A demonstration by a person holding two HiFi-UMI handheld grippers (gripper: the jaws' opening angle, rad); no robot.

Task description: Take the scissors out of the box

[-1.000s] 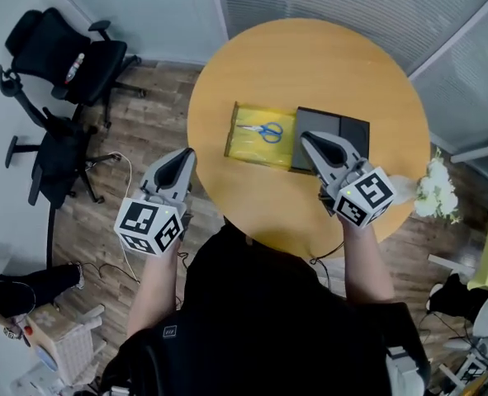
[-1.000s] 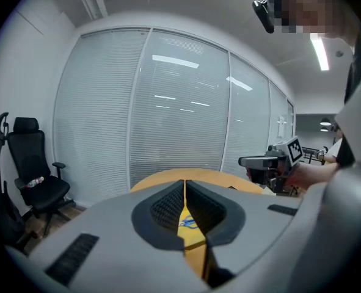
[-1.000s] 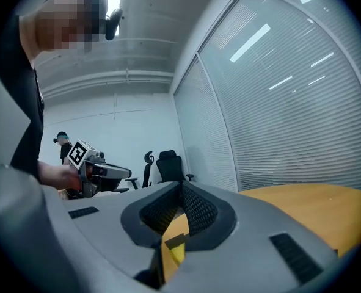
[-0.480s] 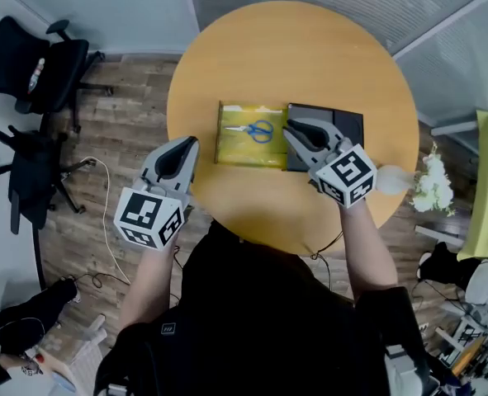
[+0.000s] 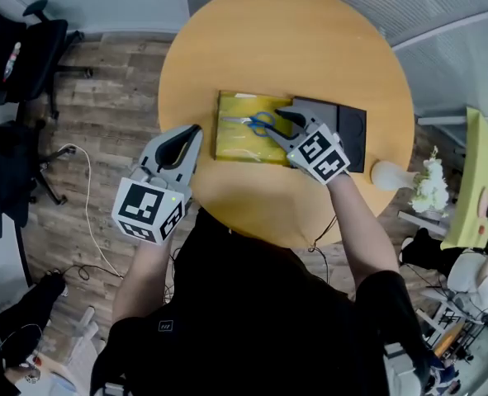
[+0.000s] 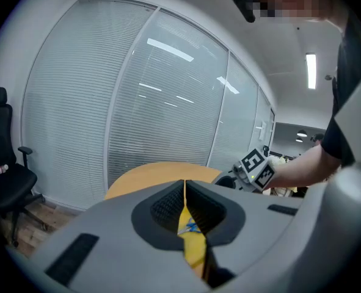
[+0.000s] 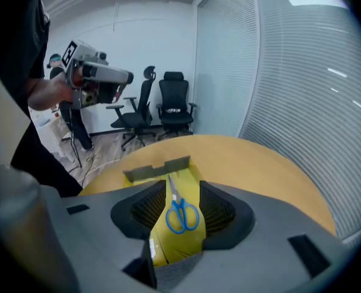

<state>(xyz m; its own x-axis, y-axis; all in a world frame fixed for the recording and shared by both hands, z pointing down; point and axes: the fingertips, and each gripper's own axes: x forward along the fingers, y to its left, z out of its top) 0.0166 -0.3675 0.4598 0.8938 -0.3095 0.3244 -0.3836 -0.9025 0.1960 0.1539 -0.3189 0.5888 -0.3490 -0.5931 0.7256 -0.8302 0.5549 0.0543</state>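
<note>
Blue-handled scissors (image 5: 258, 123) lie flat on the yellow lining of an open box (image 5: 235, 143) on the round table (image 5: 285, 40). My right gripper (image 5: 281, 124) tilts down over the box's right end, just above the scissors' handles. Its jaws have just been opening and now stand open. In the right gripper view the scissors (image 7: 181, 215) show in the gap of the right gripper (image 7: 181, 185), untouched by its pads. My left gripper (image 5: 195, 132) hovers at the table's left edge, beside the box, jaws shut and empty. Past the left gripper (image 6: 184, 185) a strip of the box (image 6: 195, 249) shows.
The box's black lid (image 5: 348, 127) lies right of the box, partly under my right hand. A white vase with flowers (image 5: 429, 190) stands off the table's right side. Black office chairs (image 5: 16, 48) stand on the wooden floor at left. Blind-covered glass walls (image 6: 137, 102) surround the table.
My right gripper has dropped and tipped down from above the lid to the box's right end, and its jaws have opened. My left gripper has moved slightly closer to the table.
</note>
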